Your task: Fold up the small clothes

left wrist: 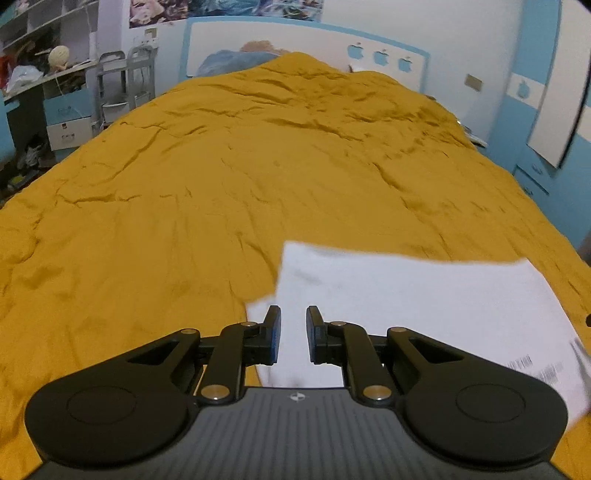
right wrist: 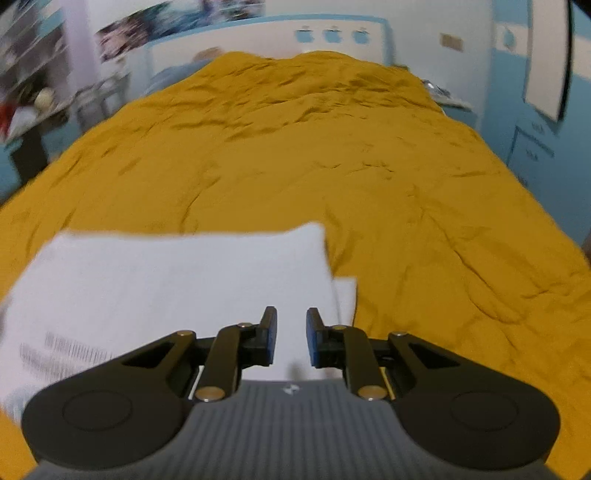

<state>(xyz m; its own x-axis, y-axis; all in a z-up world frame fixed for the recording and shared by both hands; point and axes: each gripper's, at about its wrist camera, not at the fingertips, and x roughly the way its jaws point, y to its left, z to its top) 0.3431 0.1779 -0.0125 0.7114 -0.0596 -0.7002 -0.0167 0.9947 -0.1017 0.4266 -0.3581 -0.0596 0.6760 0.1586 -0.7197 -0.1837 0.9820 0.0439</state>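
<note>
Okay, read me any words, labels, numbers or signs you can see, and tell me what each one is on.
No text reads clearly.
Folded white cloth garment: dark printed lines near its edge, barcode-like, too blurred to read.
White headboard panel: three blue apple-shaped stickers, no words.
Wall posters: pictures only, blurred.

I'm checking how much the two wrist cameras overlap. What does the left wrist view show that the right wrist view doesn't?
Only the left wrist view shows the left gripper, jaws apart, over the white garment's left edge, and a sharp view of the shelf's pale round object.

Only the right wrist view shows the right gripper, also open, over the garment's right edge.

Both show the mustard bedspread, the garment's dark print and blue apple stickers.
</note>
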